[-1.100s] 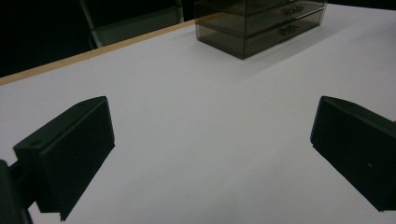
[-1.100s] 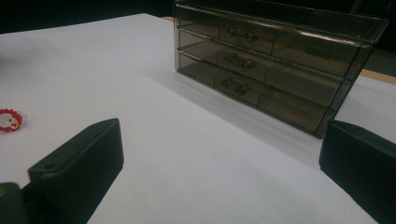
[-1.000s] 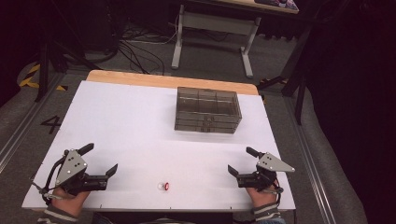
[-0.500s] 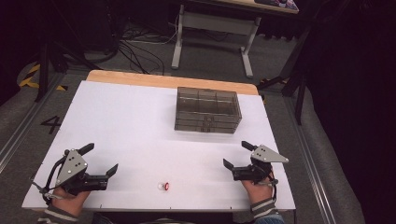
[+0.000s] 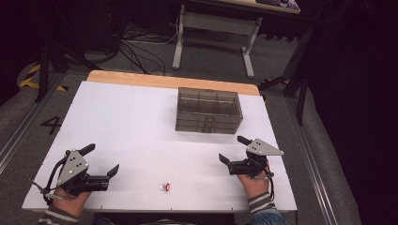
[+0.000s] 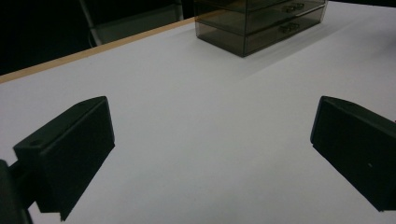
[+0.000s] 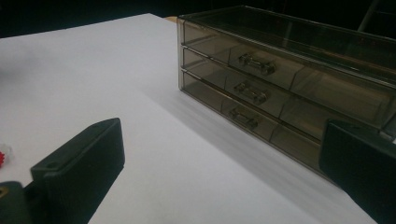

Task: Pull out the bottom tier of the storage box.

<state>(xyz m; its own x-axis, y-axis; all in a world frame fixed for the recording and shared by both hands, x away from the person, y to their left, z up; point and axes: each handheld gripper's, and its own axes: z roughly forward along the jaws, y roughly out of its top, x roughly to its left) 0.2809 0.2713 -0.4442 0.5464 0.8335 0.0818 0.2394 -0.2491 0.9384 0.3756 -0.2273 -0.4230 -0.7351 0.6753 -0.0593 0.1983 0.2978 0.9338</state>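
1. We hold both jaws apart: left hand-held gripper point(image 5: 101, 159), right hand-held gripper point(image 5: 234, 150).
2. The small red-and-white piece point(image 5: 164, 187) lies near the tabletop's point(image 5: 136, 122) front edge; a clumsy pinch could flick it off.
3. The drawer box point(image 5: 209, 111) stands well apart.

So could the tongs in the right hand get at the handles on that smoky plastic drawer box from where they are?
Probably yes. The right tongs are open and hold nothing, the drawer box stands just ahead of them, and its three handles face them across bare white table with nothing between.
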